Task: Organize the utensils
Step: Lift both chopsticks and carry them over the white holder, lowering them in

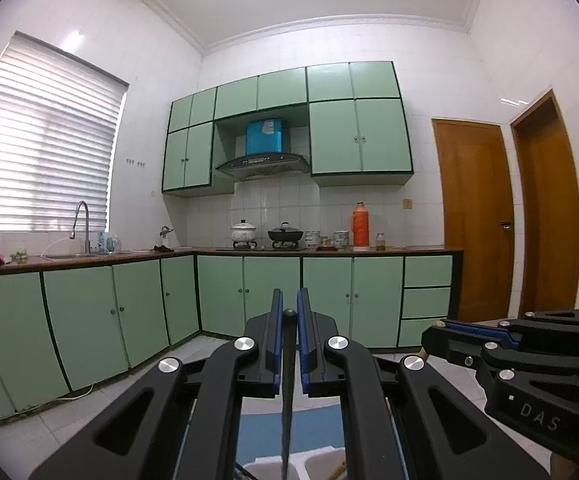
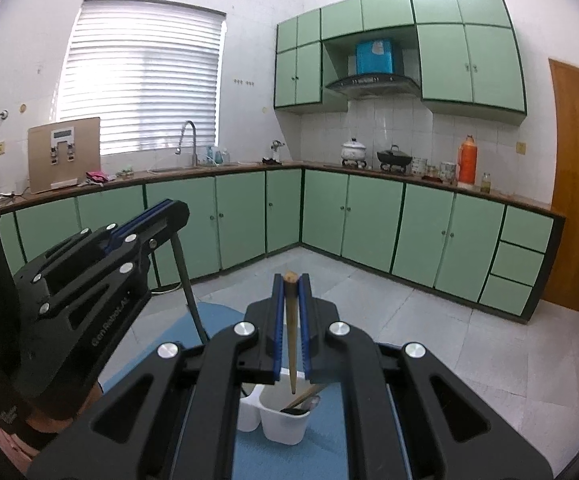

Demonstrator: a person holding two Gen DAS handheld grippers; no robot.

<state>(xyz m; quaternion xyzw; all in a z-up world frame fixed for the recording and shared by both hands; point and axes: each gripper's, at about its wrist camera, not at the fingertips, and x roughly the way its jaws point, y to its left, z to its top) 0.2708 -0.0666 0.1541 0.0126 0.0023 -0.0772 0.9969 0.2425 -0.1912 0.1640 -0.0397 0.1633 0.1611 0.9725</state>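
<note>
Utensils: left tongs [image 1: 289, 304] clamp a slim dark rod [image 1: 288, 380], right tongs [image 2: 291, 280] a tapered wooden stick [image 2: 291, 332]

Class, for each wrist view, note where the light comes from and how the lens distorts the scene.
Left wrist view: the blinds glow overexposed; cabinet edges bow.
Right wrist view: the same window lights it; dark vignette fills the corners.

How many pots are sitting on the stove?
2: a white pot on the left burner and a black pot on the right burner, both with lids on.
</note>
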